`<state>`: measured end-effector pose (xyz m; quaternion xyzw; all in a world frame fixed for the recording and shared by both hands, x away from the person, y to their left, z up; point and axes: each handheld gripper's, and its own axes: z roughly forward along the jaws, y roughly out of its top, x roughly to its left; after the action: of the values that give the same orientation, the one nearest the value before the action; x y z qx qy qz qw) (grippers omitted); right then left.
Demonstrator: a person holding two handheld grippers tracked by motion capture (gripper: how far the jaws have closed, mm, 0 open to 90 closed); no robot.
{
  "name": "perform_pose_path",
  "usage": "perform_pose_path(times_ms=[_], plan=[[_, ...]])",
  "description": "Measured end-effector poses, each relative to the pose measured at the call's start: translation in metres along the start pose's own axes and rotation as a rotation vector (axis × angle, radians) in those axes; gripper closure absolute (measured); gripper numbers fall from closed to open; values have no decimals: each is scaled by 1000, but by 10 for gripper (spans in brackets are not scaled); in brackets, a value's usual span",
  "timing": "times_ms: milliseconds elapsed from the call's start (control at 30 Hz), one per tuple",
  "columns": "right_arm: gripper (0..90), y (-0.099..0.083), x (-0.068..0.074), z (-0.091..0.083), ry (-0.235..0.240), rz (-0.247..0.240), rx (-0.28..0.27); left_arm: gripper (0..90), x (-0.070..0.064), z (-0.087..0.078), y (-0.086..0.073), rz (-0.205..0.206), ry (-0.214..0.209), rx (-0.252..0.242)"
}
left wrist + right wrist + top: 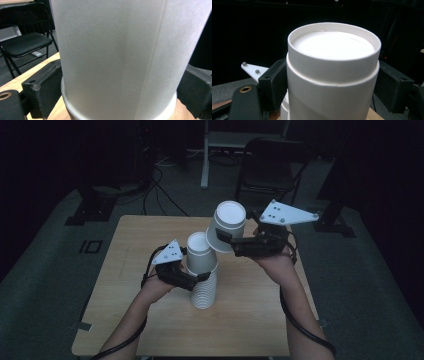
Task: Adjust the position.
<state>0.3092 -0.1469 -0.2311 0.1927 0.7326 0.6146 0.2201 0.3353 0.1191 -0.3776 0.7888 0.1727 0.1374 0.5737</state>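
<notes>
A tall stack of upside-down white paper cups (202,292) stands in the middle of the wooden table (145,235). My left gripper (199,279) is shut on the stack just below its top cup (200,251); in the left gripper view the cup wall (112,50) sits between both jaws of that gripper (120,97). My right gripper (223,239) is shut on a single inverted white cup (227,222), held tilted above and to the right of the stack's top. In the right gripper view that cup (332,75) has its base up between the jaws of the right gripper (332,87).
A black folding chair (267,167) stands beyond the table's far edge, with cables (155,190) on the dark floor to its left. The chair (22,45) also appears in the left gripper view. Bare tabletop lies on both sides of the stack.
</notes>
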Motion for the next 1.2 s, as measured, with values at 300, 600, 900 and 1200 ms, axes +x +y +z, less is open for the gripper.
perform_pose_path(times_ms=[300,600,900,1200], plan=[[203,-18,-12,-15,-55,14,24,55,0,0,0,0,0,5],[202,-41,-21,-24,-96,33,52,52,-1,-1,1,-2,1,6],[202,-65,-27,-30,-120,69,69,21,0,-1,0,1,-11,10],[203,-89,-33,-38,-137,97,103,4,-1,-17,-3,-38,13,-46]])
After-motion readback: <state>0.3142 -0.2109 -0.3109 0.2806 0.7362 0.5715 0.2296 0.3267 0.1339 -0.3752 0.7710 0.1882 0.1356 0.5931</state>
